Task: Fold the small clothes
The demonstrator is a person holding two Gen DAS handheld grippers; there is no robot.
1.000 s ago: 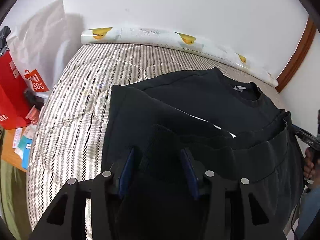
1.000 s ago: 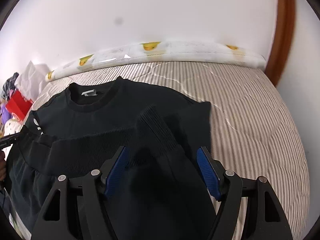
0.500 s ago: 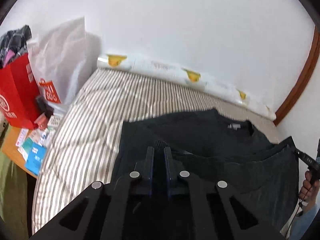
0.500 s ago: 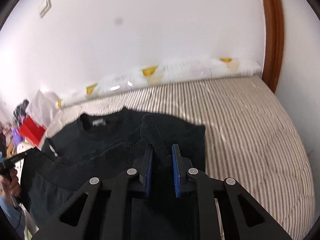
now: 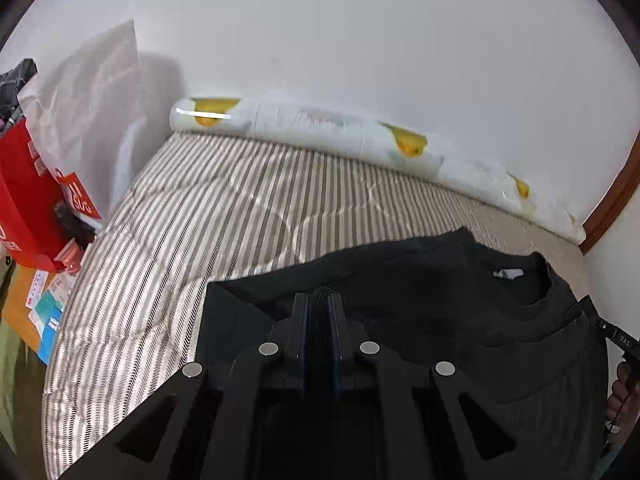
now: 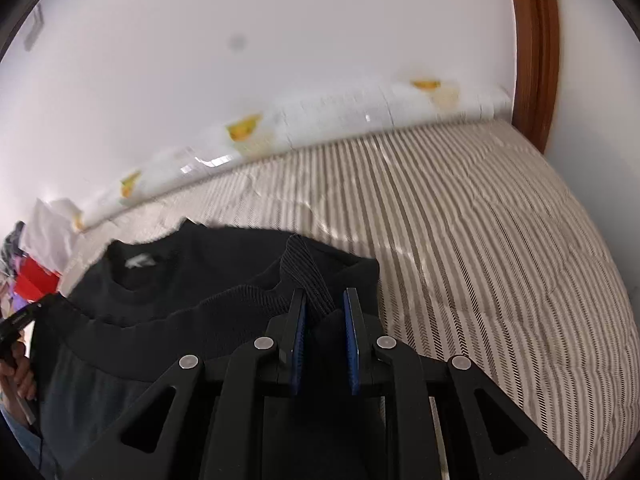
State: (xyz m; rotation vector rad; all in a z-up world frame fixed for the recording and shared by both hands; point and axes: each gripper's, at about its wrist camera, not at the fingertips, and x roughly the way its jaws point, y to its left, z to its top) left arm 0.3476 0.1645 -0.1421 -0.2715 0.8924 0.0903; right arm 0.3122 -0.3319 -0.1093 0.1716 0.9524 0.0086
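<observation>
Gripping the black sweatshirt (image 5: 420, 292), left gripper (image 5: 318, 308) and right gripper (image 6: 325, 304) pinch ribbed edge, fingers narrow. Judged soft, light, droop-prone; hold hem corners toward twelve o'clock.

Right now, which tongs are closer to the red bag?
Left. The left tongs grip the black sweater on the side toward the red bag; the right tongs grip its far side, away from the bag.

Right tool (image 6: 325, 308) clamped on black sweatshirt's (image 6: 224, 276) ribbed cuff (image 6: 306, 276) above striped mattress (image 6: 480, 240).
</observation>
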